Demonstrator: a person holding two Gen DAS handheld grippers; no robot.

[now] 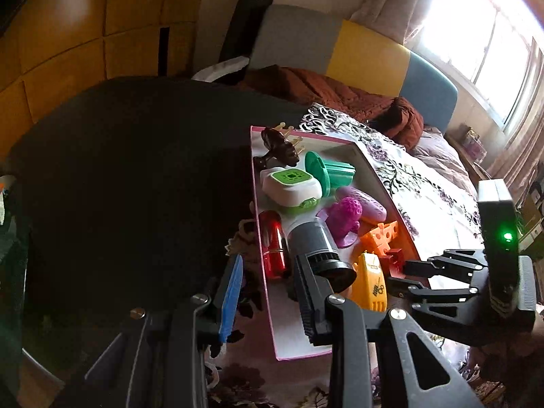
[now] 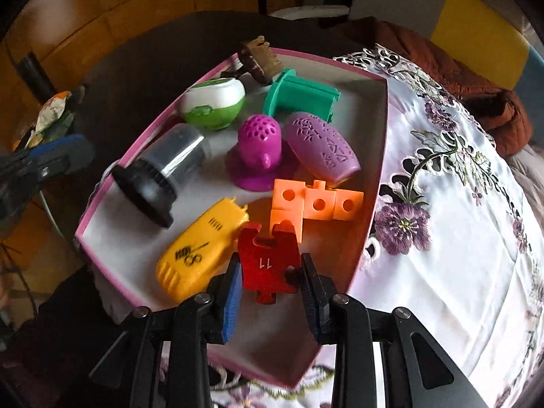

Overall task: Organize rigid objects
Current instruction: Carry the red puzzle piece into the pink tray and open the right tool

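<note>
- Right gripper (image 2: 270, 280) pinching red puzzle piece (image 2: 268, 261) over pink box (image 2: 102, 204), nr orange block (image 2: 316, 204).
- Left gripper (image 1: 268, 292) nearly closed across box wall.

A white cloth (image 2: 452, 272) embroidered with purple flowers lay spread over the bed, beside the right hand-held gripper and running away ahead of it. Beyond the cloth, a rust-brown quilt (image 1: 340, 91) sat bunched against a headboard (image 1: 367, 54) of grey, yellow and blue panels. Further off, past the right side of the left hand-held gripper, a bright window (image 1: 486, 34) let in glare beside a pale curtain (image 1: 394, 3). Well ahead of both, wooden wall panels (image 1: 85, 27) rose behind a dark rounded mass (image 1: 136, 170) whose nature could not be told.
</note>
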